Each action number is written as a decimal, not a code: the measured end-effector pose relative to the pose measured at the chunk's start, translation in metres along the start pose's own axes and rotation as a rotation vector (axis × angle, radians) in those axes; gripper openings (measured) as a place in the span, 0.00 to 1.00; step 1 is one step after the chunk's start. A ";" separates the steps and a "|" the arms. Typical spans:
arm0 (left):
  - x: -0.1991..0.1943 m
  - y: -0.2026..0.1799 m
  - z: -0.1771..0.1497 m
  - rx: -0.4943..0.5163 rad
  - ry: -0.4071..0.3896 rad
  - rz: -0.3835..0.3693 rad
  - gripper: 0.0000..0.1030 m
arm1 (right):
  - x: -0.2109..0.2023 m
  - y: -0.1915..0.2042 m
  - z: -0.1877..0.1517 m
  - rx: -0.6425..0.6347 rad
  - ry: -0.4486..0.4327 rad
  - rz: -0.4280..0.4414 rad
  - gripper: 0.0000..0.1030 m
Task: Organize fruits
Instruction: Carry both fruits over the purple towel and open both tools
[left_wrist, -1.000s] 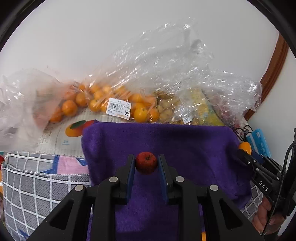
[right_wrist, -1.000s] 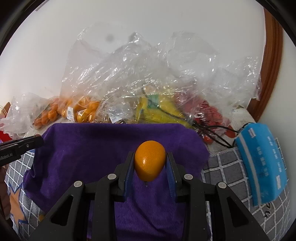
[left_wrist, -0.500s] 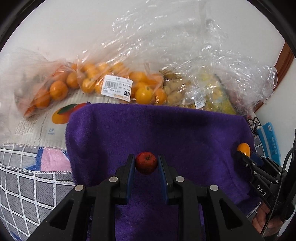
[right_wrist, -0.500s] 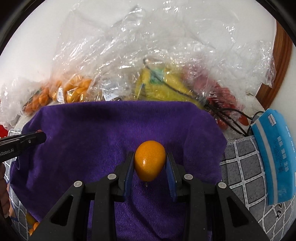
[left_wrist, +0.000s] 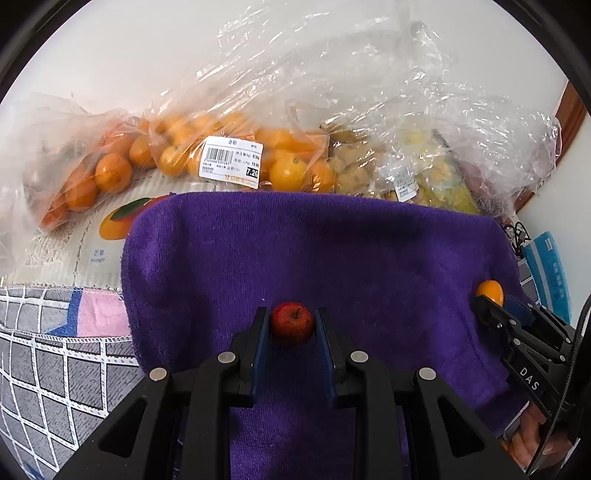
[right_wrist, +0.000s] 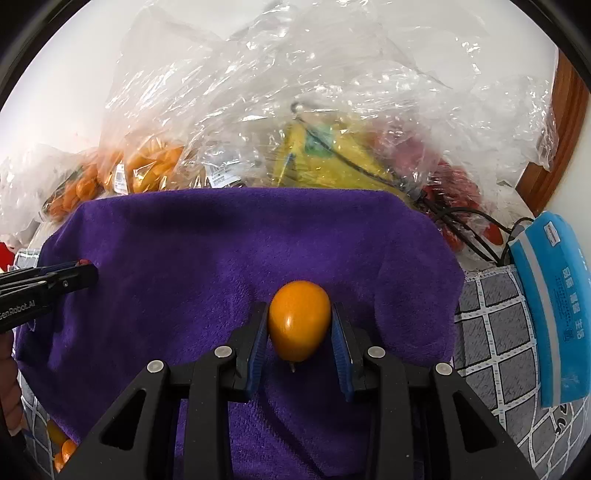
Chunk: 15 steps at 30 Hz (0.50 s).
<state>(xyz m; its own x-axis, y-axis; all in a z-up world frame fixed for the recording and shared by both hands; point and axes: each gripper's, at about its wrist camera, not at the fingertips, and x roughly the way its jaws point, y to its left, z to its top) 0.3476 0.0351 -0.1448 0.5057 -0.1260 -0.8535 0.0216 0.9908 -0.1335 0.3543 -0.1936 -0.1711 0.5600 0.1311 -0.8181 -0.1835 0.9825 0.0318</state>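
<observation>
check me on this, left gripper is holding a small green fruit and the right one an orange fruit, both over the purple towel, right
Not quite: the small fruit in the left gripper is red, not green, as the left wrist view shows. The rest holds: the right gripper is shut on an orange fruit, and both are over the purple towel.

There were 2 grippers, 1 small red fruit (left_wrist: 292, 323), 1 orange fruit (right_wrist: 299, 319), 1 purple towel (left_wrist: 332, 251) and 1 blue packet (right_wrist: 552, 314).
</observation>
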 end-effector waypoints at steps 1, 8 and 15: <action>0.001 0.000 0.000 0.000 0.003 -0.001 0.23 | -0.001 0.000 0.000 -0.002 -0.001 0.000 0.32; -0.003 -0.005 0.002 0.018 0.010 0.009 0.23 | -0.010 0.000 0.003 0.001 -0.011 -0.003 0.52; -0.025 -0.008 0.001 0.023 -0.007 0.032 0.37 | -0.039 0.003 0.009 0.000 -0.050 -0.002 0.75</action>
<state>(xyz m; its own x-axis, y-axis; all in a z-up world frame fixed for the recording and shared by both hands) 0.3357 0.0308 -0.1224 0.5125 -0.0937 -0.8535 0.0252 0.9952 -0.0941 0.3388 -0.1944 -0.1343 0.5998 0.1359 -0.7886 -0.1828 0.9827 0.0303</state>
